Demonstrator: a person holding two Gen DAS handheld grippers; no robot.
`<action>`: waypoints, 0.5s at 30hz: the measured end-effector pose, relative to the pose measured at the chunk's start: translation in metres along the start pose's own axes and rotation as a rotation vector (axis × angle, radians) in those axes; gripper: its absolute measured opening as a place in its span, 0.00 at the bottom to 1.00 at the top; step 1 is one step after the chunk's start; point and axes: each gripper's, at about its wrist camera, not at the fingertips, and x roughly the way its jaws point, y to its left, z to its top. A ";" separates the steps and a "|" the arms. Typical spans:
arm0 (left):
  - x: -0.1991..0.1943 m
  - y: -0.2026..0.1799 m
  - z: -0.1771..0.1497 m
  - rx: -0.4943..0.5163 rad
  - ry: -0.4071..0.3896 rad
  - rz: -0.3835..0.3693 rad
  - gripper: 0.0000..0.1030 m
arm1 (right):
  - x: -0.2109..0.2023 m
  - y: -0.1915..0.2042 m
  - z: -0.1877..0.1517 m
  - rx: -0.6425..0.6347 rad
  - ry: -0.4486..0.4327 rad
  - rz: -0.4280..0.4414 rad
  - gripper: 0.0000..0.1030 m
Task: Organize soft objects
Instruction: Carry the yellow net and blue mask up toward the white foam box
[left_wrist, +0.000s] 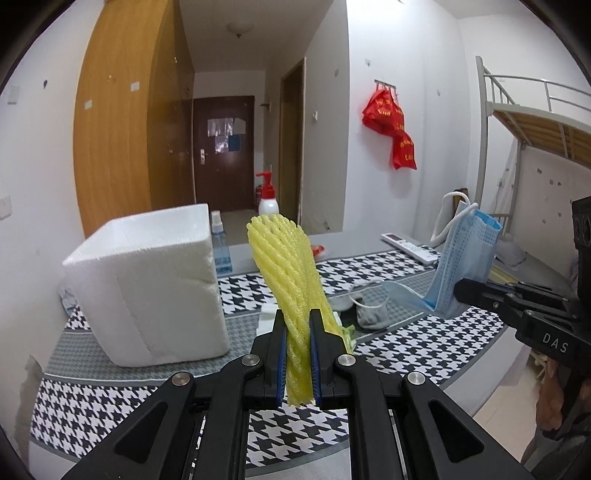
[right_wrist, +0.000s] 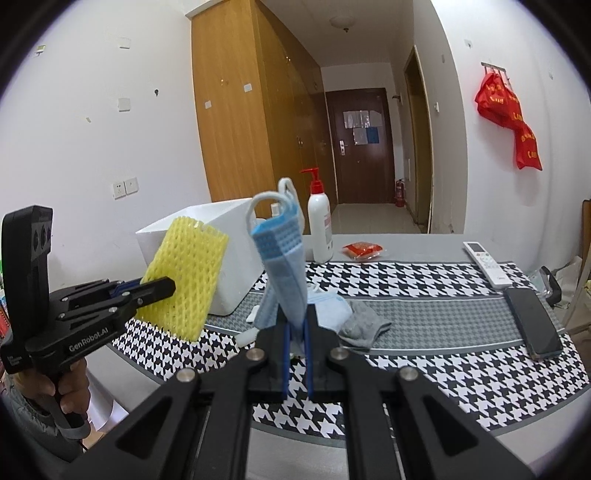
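Note:
My left gripper (left_wrist: 298, 317) is shut on a yellow foam net sleeve (left_wrist: 286, 266), which stands up from the jaws above the table. From the right wrist view the same left gripper (right_wrist: 168, 286) holds the yellow sleeve (right_wrist: 184, 280) at the left. My right gripper (right_wrist: 297, 321) is shut on a blue face mask (right_wrist: 284, 258) that sticks upward, ear loops on top. In the left wrist view the right gripper (left_wrist: 460, 290) and its mask (left_wrist: 463, 266) hang at the right. A grey sock (right_wrist: 360, 328) and another blue mask (right_wrist: 330, 308) lie on the houndstooth cloth.
A white foam box (left_wrist: 147, 284) stands at the table's left, open side up. A red-pump bottle (right_wrist: 319, 225), a red packet (right_wrist: 362, 251), a white remote (right_wrist: 487, 264) and a dark phone (right_wrist: 533, 321) lie on the table. A bunk bed (left_wrist: 535, 122) is at the right.

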 end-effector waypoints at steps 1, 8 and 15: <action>-0.001 -0.001 0.001 0.003 -0.006 0.003 0.11 | -0.001 0.000 0.001 0.000 -0.003 0.000 0.09; -0.007 0.001 0.013 0.013 -0.028 0.008 0.11 | -0.002 0.008 0.011 -0.026 -0.021 0.005 0.09; -0.010 0.018 0.040 0.013 -0.043 0.010 0.11 | 0.003 0.016 0.036 -0.017 -0.027 -0.012 0.09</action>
